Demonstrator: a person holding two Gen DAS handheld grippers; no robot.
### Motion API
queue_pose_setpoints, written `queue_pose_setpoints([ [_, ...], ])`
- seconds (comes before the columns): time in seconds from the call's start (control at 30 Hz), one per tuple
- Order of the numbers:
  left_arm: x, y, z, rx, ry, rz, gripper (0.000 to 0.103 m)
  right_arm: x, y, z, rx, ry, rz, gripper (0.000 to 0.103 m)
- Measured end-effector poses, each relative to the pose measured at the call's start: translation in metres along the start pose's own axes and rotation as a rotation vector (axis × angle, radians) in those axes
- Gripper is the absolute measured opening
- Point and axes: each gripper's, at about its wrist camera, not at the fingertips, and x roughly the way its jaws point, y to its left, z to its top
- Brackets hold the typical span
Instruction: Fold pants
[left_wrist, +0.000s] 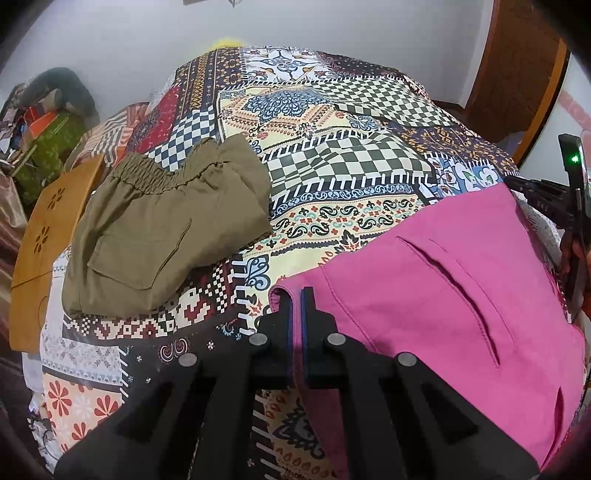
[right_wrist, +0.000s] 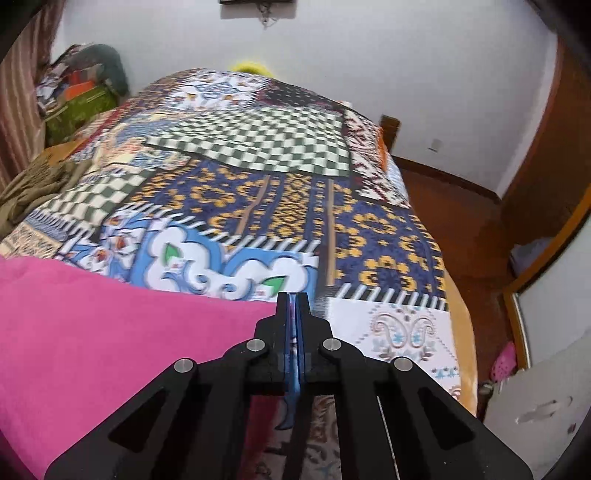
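Pink pants (left_wrist: 436, 280) lie on the patterned bedspread (left_wrist: 332, 155) at the near right, a slit pocket facing up. My left gripper (left_wrist: 297, 295) is shut on the pants' near left edge, pink cloth pinched between the blue pads. My right gripper (right_wrist: 294, 299) has its jaws closed at the pants' (right_wrist: 110, 332) right edge; the view is blurred and no pink cloth shows between the pads. The right gripper's body also shows in the left wrist view (left_wrist: 569, 206) at the far right.
Folded olive-green pants (left_wrist: 162, 229) lie on the bed to the left. A wooden board (left_wrist: 48, 243) leans at the bed's left edge, with piled clutter (left_wrist: 48, 122) behind. Wooden floor (right_wrist: 461, 206) and a door frame are right of the bed.
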Motion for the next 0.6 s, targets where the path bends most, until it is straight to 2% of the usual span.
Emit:
queue_pose_setpoints([
  [0.13, -0.004, 0.001, 0.001, -0.001, 0.013, -0.013, 0.007, -0.002, -0.008, -0.001, 0.061, 0.046, 0.111, 0.004],
  [0.23, -0.011, 0.007, 0.002, -0.023, 0.022, -0.013, 0.015, -0.012, -0.005, -0.002, 0.07, 0.072, 0.165, 0.012],
  [0.3, -0.019, 0.015, 0.003, -0.068, 0.003, 0.008, 0.018, -0.025, -0.001, 0.0, 0.082, 0.043, 0.183, 0.036],
  [0.37, -0.027, 0.022, 0.005, -0.097, -0.011, 0.023, 0.019, -0.037, 0.004, 0.003, 0.086, -0.006, 0.224, 0.045],
  [0.43, -0.036, 0.024, 0.008, -0.098, -0.032, 0.043, 0.019, -0.044, 0.013, 0.007, 0.074, -0.024, 0.253, 0.045],
  [0.53, -0.045, 0.018, 0.011, -0.083, -0.056, 0.006, 0.019, -0.047, 0.034, 0.013, 0.041, -0.026, 0.33, 0.045],
  [0.6, -0.045, 0.005, 0.012, -0.051, -0.066, -0.029, 0.019, -0.041, 0.046, 0.014, 0.015, 0.004, 0.368, 0.045],
])
